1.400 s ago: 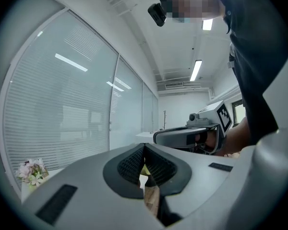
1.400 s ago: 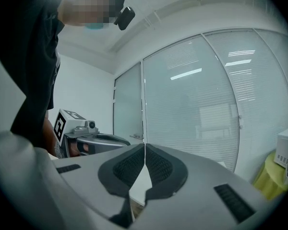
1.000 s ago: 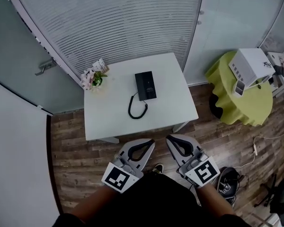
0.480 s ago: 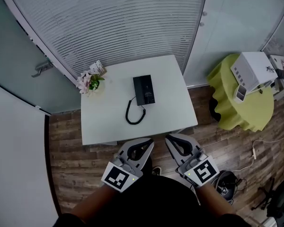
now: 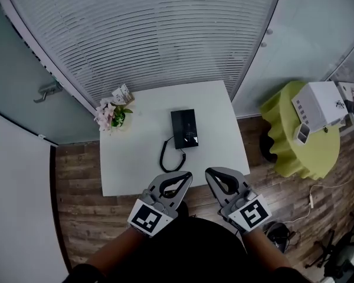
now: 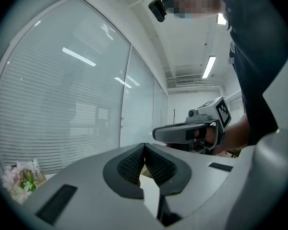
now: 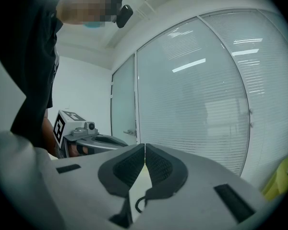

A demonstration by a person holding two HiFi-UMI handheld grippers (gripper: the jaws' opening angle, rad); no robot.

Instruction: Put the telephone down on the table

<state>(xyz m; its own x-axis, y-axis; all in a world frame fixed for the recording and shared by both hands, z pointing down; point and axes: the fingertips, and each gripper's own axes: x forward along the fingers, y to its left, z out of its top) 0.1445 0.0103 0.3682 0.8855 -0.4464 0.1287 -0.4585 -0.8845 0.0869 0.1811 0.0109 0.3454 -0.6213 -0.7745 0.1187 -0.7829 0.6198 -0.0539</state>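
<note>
The telephone lay flat on the white table, in the middle of the frame. Below it, the left gripper and right gripper were squeezed shut, holding nothing. They should probably open wide first, then reach slowly.

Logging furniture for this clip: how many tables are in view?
2. A white square table holds the telephone at the centre of the head view; a round yellow-green-draped table stands at the right. Others may be out of frame.

A black telephone is laid flat on the white table; its coiled cord is looped toward the near edge.
</note>
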